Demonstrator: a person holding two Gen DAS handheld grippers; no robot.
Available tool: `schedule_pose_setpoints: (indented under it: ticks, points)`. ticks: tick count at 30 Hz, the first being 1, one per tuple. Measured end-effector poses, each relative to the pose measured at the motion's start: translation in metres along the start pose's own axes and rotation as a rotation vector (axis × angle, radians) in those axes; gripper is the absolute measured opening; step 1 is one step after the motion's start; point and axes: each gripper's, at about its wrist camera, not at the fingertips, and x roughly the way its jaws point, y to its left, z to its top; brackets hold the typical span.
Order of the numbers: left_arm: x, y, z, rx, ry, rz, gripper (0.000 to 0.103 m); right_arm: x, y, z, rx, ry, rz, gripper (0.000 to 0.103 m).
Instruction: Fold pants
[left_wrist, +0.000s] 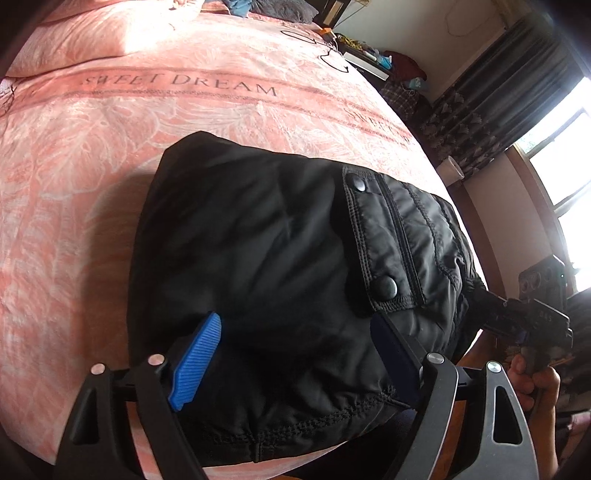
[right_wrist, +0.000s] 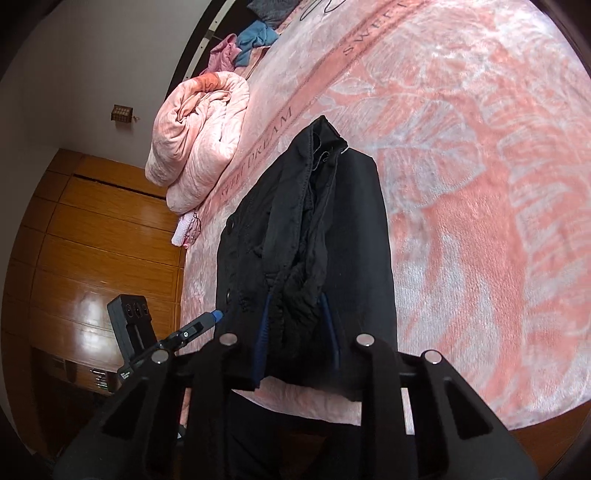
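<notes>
Covering nearly everything in both views, a pink bedspread (left_wrist: 110, 155) with pale leaf prints and a band reading SWEET DREAM lies over the bed. On it, near the bed's front edge, sit the black pants (left_wrist: 280, 251), folded into a thick padded bundle; the left wrist view shows a stitched pocket flap (left_wrist: 384, 236) with two dark snap buttons on top, and the right wrist view shows the stacked layers from the bundle's end. A rolled pink quilt (right_wrist: 199, 140) rests at the far side of the bed, with blue and pink clothes heaped beyond it. Glossy wooden cabinet panels (right_wrist: 92, 251) fill the left of the right wrist view, and dark curtains (left_wrist: 517, 81) hang beside a bright window in the left wrist view.

The left gripper (left_wrist: 295, 354) hangs over the bundle's near edge with its jaws wide apart, blue pads to either side of the fabric and not squeezing it. The right gripper (right_wrist: 295, 332) has its jaws drawn in on bunched folds at the bundle's end, the blue pads pressing the cloth between them. A hand (left_wrist: 532, 384) grips that gripper's handle at the right of the left wrist view
</notes>
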Motion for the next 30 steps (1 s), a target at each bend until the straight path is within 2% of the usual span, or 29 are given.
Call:
schedule_pose_setpoints:
  ticks: [3,4,6,7,10,11,13,15,16,18,19,21,22,23,26,29,30]
  points:
    - [0.006,-0.001,-0.002,0.02,0.007,-0.006,0.084,0.013,-0.031,-0.011,0.062,0.023,-0.084,0.025]
    - [0.007,-0.003,-0.003,0.029,0.011,0.005,0.084,0.018,-0.041,-0.014,0.075,0.021,-0.1,0.03]
    - [0.002,-0.006,-0.003,0.034,0.012,0.013,0.084,0.018,-0.045,-0.013,0.099,0.01,-0.083,0.033]
    - [-0.005,-0.005,-0.003,0.023,0.002,0.004,0.084,0.011,-0.038,-0.013,0.082,-0.014,-0.095,0.036]
    - [-0.027,-0.002,-0.005,0.002,-0.053,-0.033,0.085,-0.02,-0.014,-0.013,0.014,-0.108,-0.179,0.036]
    - [-0.032,-0.001,-0.005,-0.002,-0.064,-0.041,0.085,-0.029,-0.003,-0.014,-0.012,-0.136,-0.168,0.036]
    - [-0.035,0.003,-0.007,-0.013,-0.069,-0.053,0.086,-0.027,0.017,-0.017,-0.061,-0.127,-0.111,0.036]
    - [-0.031,0.005,-0.01,-0.014,-0.055,-0.044,0.087,-0.004,0.031,-0.021,-0.11,-0.06,-0.103,0.037]
    - [-0.028,0.006,-0.01,-0.015,-0.044,-0.035,0.087,0.012,0.028,-0.023,-0.111,-0.016,-0.121,0.035]
    - [-0.021,0.012,-0.012,-0.022,-0.011,-0.031,0.087,0.033,0.01,-0.022,-0.09,0.034,-0.194,0.016]
    - [-0.017,0.014,-0.013,-0.026,0.007,-0.027,0.087,0.033,-0.001,-0.018,-0.052,0.04,-0.207,0.0]
    - [-0.017,0.016,-0.014,-0.012,0.007,-0.028,0.088,0.02,-0.001,-0.009,-0.021,0.028,-0.173,0.011]
    - [-0.016,0.017,-0.015,-0.005,0.004,-0.035,0.089,0.01,0.007,-0.001,-0.046,-0.006,-0.164,0.035]
    - [-0.015,0.018,-0.015,-0.002,0.003,-0.037,0.089,0.001,0.018,0.008,-0.07,-0.047,-0.156,0.05]
    - [-0.013,0.019,-0.014,-0.003,0.001,-0.04,0.09,0.006,0.03,0.051,-0.062,-0.076,-0.059,0.05]
    - [-0.013,0.021,-0.013,-0.007,0.003,-0.049,0.09,0.042,0.02,0.086,-0.004,-0.022,0.008,0.05]
    - [-0.012,0.023,-0.013,-0.004,0.005,-0.052,0.091,0.055,0.012,0.094,0.015,0.009,0.002,0.046]
